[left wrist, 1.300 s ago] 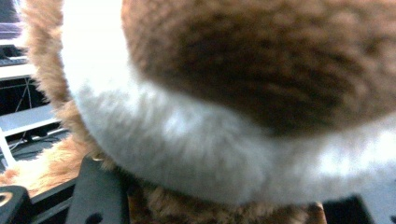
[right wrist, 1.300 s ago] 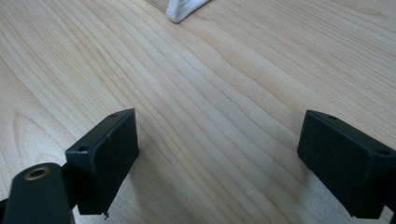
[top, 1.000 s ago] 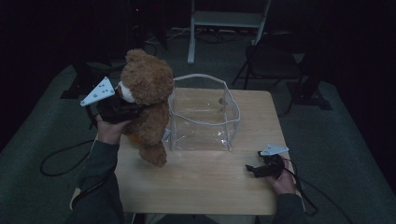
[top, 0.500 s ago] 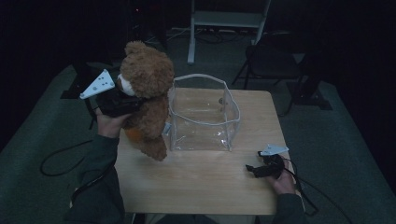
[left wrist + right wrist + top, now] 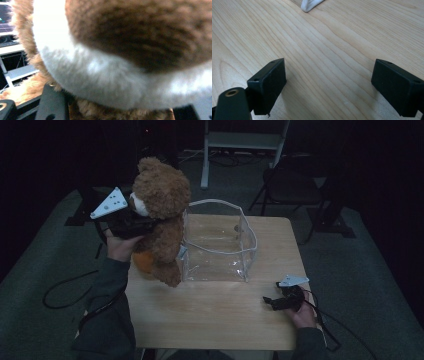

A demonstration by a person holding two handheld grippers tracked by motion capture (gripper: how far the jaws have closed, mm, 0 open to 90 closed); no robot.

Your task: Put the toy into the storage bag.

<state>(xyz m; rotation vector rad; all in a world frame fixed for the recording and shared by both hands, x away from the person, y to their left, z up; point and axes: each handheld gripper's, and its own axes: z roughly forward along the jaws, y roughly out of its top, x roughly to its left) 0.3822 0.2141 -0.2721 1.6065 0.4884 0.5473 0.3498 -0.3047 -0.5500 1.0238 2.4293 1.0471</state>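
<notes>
Beside the clear bin, left gripper clamps upright teddy bear, head up.

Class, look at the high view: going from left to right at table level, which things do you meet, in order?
left gripper → teddy bear → clear plastic bin → right gripper
</notes>
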